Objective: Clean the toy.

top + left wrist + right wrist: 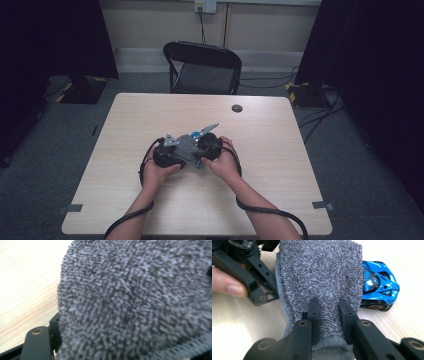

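A grey terry cloth [319,272] is pinched at its near end by my right gripper [328,302], whose jaws are shut on it. The cloth stretches away from that grip and covers the left part of a blue toy car [379,285] on the table. In the left gripper view the cloth [135,300] hangs right before the camera, with one black jaw set wide at the bottom left. I see no pad pressing on it. In the high view both hands hold the left gripper [177,150] and right gripper [200,147] close together at mid-table, the car [194,135] just beyond them.
The light wooden table [280,150] has a small dark round cap [237,108] near its far edge. A black folding chair [205,67] stands behind the table. A thumb [227,285] rests on the left gripper's frame. Cables trail back from both grippers.
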Motion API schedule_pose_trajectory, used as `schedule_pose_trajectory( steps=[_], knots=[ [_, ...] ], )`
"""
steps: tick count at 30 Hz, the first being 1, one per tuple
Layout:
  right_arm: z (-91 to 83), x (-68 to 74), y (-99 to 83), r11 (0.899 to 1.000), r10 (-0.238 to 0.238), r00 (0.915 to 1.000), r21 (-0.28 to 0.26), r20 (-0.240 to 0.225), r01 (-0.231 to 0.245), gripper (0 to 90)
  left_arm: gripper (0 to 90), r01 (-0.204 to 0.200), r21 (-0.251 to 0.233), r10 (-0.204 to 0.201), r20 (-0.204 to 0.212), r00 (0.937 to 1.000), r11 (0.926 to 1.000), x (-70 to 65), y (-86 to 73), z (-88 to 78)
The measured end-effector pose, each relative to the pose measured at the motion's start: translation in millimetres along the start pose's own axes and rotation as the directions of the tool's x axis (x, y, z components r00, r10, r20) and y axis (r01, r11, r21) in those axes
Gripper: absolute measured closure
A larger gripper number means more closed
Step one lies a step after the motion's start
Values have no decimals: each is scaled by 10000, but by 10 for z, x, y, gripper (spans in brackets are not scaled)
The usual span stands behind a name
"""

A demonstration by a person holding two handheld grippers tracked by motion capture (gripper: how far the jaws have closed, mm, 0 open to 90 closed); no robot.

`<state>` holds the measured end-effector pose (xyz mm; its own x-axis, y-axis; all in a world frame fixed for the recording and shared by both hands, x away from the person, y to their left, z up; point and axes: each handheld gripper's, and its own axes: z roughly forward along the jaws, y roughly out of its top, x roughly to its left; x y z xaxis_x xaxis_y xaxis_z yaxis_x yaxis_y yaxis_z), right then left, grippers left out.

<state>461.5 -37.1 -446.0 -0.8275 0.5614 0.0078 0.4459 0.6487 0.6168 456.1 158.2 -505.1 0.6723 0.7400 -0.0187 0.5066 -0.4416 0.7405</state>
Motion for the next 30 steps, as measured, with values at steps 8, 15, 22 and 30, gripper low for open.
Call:
schedule_pose_trajectory(
  steps=[8,15,22,30],
  knots=[
    [38,-68,8,9999,141,9998,2,126,-141,748,243,0,0,0,0,10000,10000,0,0,0],
    [53,-137,-7,9996,292,9994,-4,174,-292,748,243,5,0,-5,2,10000,10000,0,0,0],
    [53,-194,-19,9992,409,9990,-27,182,-409,748,242,8,-3,-8,3,10000,10000,0,0,1],
    [60,-230,-19,9993,375,9992,14,156,-375,747,243,25,-4,-25,7,10000,10000,-1,-1,1]
  ],
)
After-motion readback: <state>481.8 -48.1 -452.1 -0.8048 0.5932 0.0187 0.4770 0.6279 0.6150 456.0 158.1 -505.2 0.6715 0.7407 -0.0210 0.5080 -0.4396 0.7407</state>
